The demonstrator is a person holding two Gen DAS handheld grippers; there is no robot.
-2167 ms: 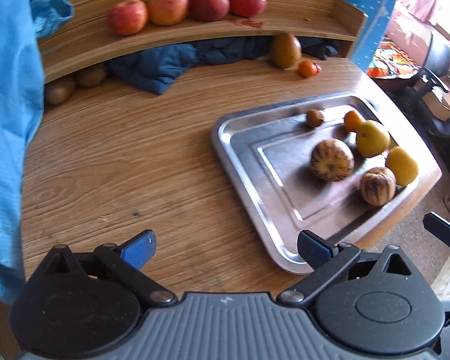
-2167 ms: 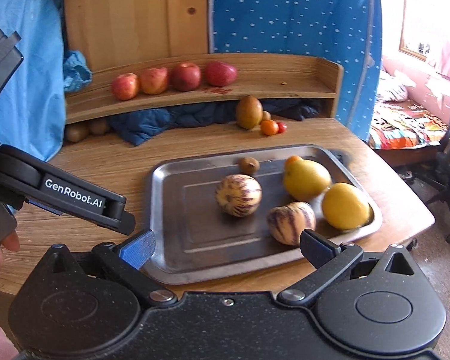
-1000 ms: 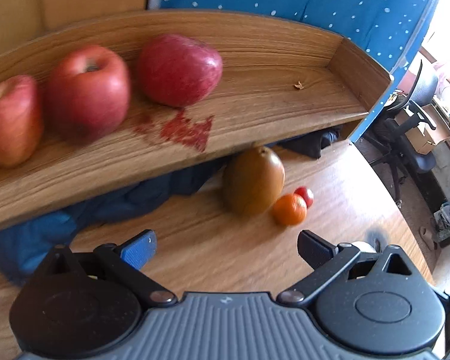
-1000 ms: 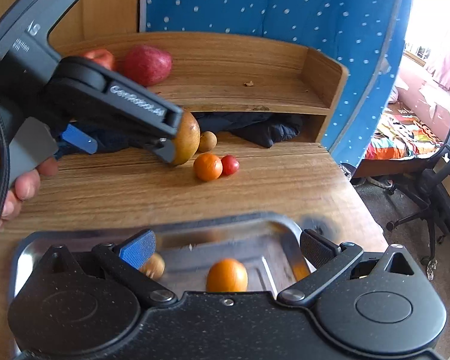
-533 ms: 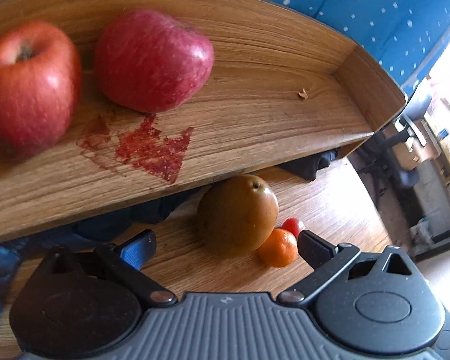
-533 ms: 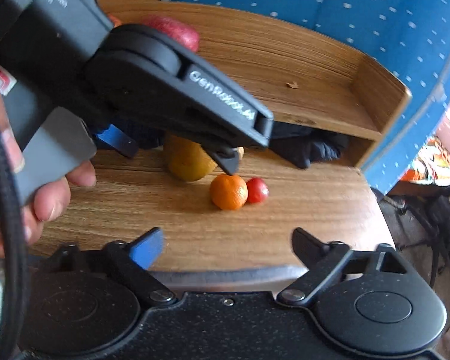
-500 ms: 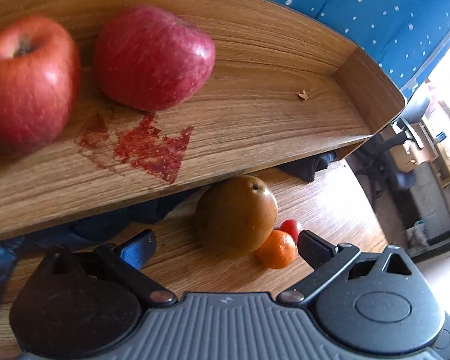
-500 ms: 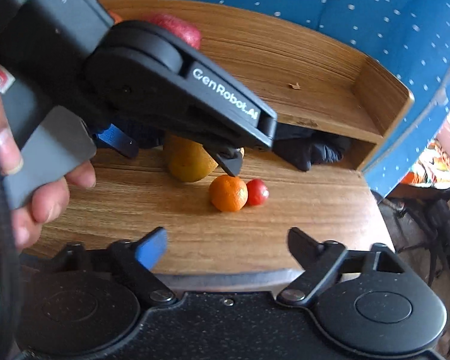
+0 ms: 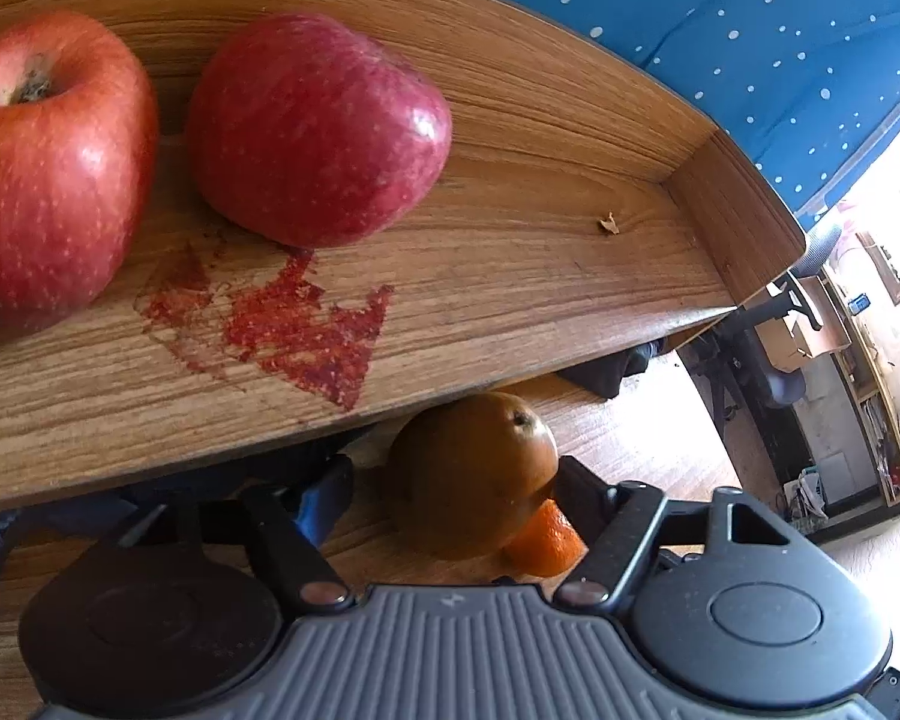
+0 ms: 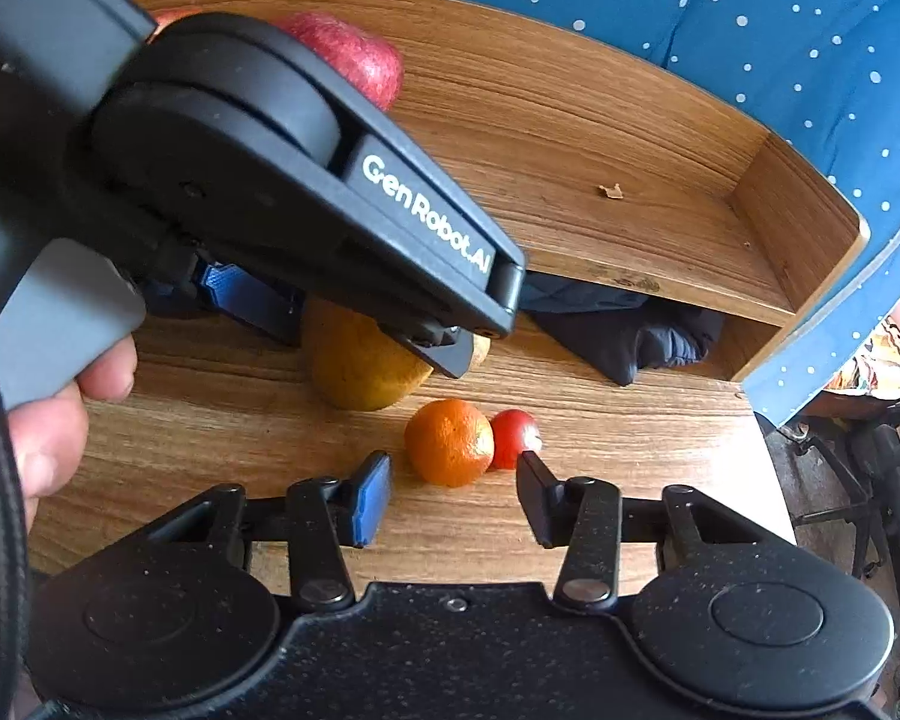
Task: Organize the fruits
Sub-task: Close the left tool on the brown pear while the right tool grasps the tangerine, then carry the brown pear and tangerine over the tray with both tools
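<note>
Fruits lie in two groups: on the wooden shelf [image 9: 540,252] two red apples, one at 10 o'clock [image 9: 318,126] and one at 9 o'clock [image 9: 48,168] in the left wrist view; on the tabletop [image 10: 630,450] beneath its front edge a brown pear [image 9: 471,474], a mandarin [image 10: 449,441] and a cherry tomato [image 10: 513,438]. The mandarin touches the tomato, which sits at its 3 o'clock, and the pear lies near its 11 o'clock.

Left gripper [image 9: 450,495]: jaws spread on either side of the pear, the right finger [image 9: 576,492] at or very near the skin, the blue-padded one [image 9: 327,498] apart from it; nothing is gripped yet. Right gripper [image 10: 453,495]: jaws parted wider than the mandarin, their tips just short of it at 6 o'clock, holding nothing. The right fingertip [image 10: 531,468] stands just beside the tomato.

Risks, as judged from this arrangement:
- Closing the left jaws from this offset would likely push the round pear sideways before both pads bear, rolling it into the mandarin or deeper under the shelf.
- The left tool works close beneath the shelf edge; lifting straight up could knock its body or the pear against the wood.
- Advancing the right jaws could catch the tomato with the mandarin, or nudge it toward the table edge at 3 o'clock.
- Both tools crowd one small area; the left tool body overhangs the right gripper's approach, so simultaneous moves could collide.
- A dark cloth [image 10: 630,330] under the shelf could hide a fruit that rolls back.
</note>
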